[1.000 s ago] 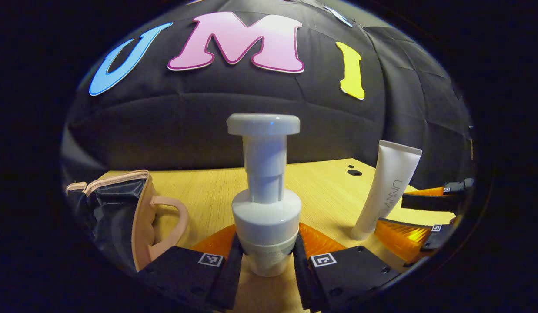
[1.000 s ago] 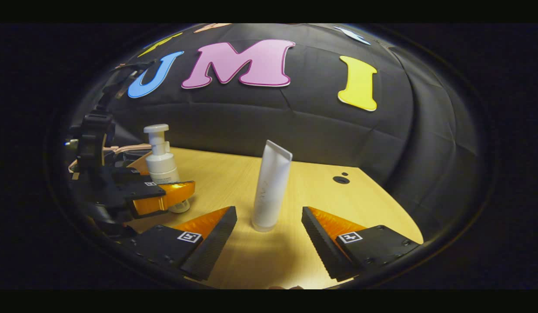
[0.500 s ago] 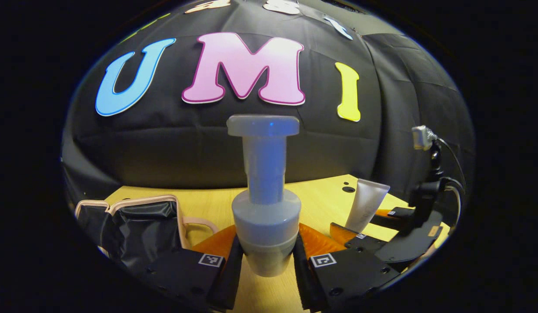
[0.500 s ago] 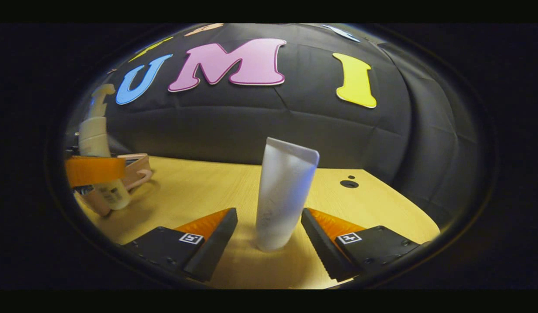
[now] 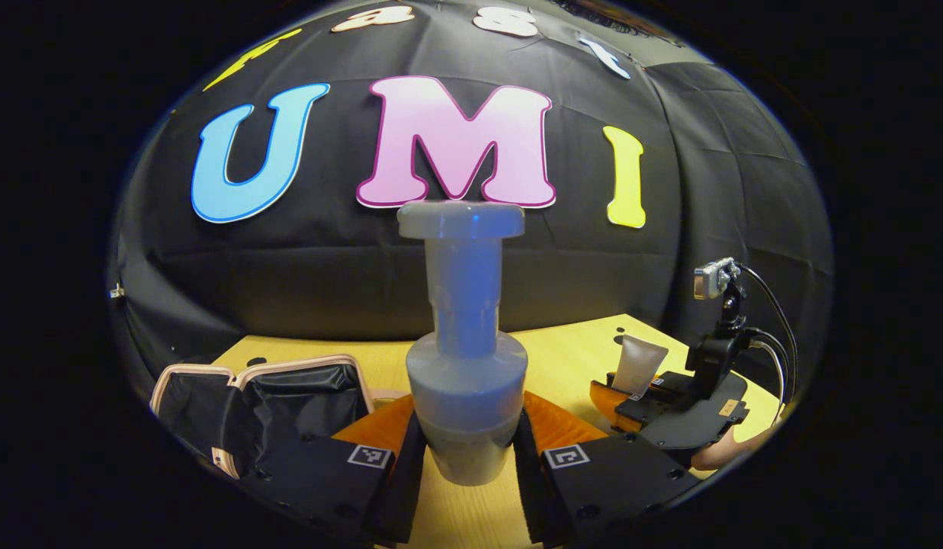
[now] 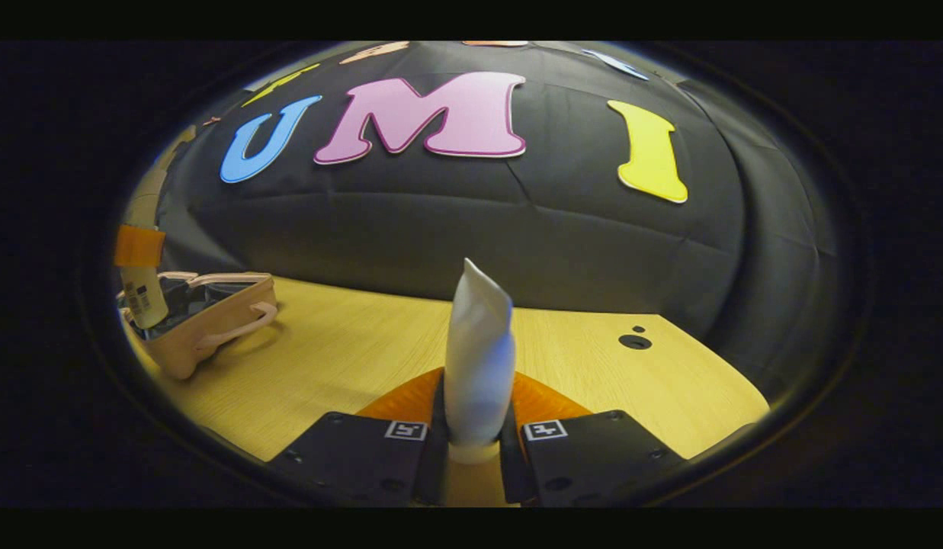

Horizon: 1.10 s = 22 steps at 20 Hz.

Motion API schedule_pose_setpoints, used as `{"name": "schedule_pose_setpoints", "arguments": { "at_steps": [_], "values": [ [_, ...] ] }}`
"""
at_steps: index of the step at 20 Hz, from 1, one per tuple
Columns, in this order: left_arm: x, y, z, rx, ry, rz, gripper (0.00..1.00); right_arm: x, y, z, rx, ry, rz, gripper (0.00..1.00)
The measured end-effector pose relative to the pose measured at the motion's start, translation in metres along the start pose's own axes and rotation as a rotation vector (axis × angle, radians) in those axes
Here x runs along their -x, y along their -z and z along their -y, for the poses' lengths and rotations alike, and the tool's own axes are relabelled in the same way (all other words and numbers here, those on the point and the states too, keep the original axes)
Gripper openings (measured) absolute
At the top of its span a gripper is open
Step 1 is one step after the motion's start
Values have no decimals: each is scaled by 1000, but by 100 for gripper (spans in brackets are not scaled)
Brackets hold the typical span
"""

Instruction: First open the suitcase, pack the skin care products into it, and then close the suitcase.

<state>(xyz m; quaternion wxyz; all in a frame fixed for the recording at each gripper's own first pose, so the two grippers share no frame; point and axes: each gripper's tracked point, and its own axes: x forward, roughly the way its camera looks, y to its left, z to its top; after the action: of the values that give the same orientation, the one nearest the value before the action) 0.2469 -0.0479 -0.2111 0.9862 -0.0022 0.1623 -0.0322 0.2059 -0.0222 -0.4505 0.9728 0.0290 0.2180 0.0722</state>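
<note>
Now | right tool [image 6: 471,450] newly clamped on tube [image 6: 479,358] | left tool [image 5: 465,473] still gripping pump bottle [image 5: 465,366], raised

I saw a smooth, matt plastic pump bottle [image 5: 466,358] and a soft, satin-looking tube [image 6: 479,358], probably plastic. The bench [image 6: 349,351] showed pale wood grain. The suitcase [image 5: 288,396] had a slick dark cloth lining with a matt pink shell.
</note>
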Motion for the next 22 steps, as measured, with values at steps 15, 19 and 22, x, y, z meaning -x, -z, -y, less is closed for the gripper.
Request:
{"name": "schedule_pose_setpoints", "arguments": {
  "at_steps": [15,19,22],
  "values": [
    [39,14,-177,155,-191,-195,58,66,-114,-84,7,-187,57,30],
    [20,63,-207,170,-104,-410,61,91,-142,-137,-42,-272,59,30],
    [10,98,-216,157,-40,-594,58,103,-140,-180,-73,-338,12,34]
  ]
}}
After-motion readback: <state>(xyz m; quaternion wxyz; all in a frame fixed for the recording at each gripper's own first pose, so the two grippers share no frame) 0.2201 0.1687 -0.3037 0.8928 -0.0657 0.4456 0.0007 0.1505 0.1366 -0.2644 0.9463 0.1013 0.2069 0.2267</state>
